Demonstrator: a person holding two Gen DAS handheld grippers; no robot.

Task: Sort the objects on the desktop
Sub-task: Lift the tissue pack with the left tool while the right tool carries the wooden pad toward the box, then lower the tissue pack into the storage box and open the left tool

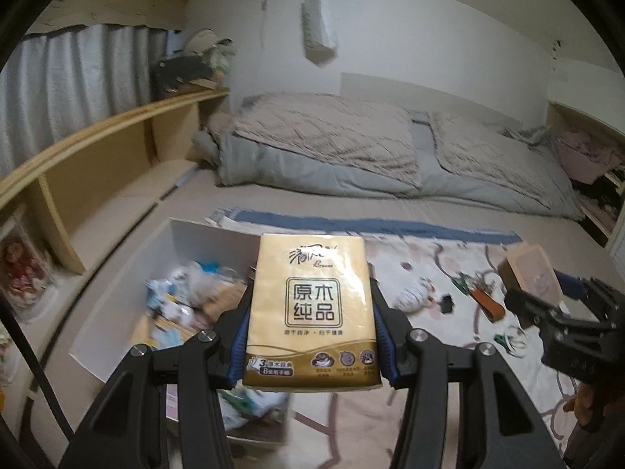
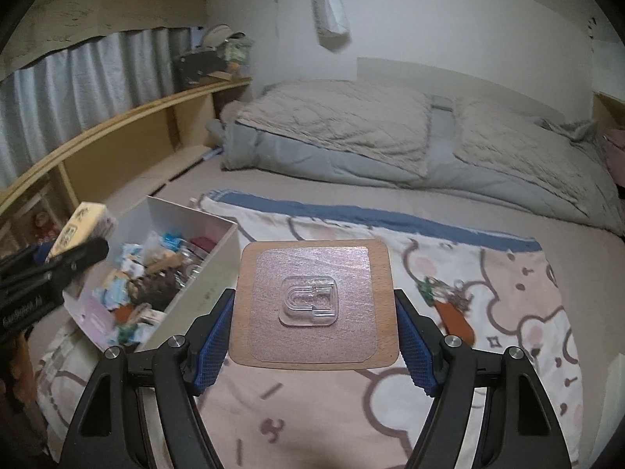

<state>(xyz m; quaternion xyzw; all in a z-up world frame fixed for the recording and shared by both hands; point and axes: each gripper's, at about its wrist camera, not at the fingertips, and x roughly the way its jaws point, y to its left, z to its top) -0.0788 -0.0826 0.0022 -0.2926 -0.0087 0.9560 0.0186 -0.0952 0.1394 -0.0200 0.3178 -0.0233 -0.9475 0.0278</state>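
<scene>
Tissue pack point(image 1: 312, 308) clamped, left hand-held gripper point(image 1: 311, 336) tilted downward.

A plain white wall point(image 2: 449, 23) stood behind the wide bed point(image 2: 312, 191), with a grey-white pouch point(image 2: 330, 6) hanging on it. Rumpled beige-and-grey quilts point(image 2: 332, 125) lay along the bed's far edge. A long light-wood shelf unit point(image 1: 97, 156) ran along the bed's left edge, below pleated grey curtains point(image 1: 70, 66). A dark bag point(image 2: 199, 64) sat on the shelf's far end. The light was dim and even.
</scene>
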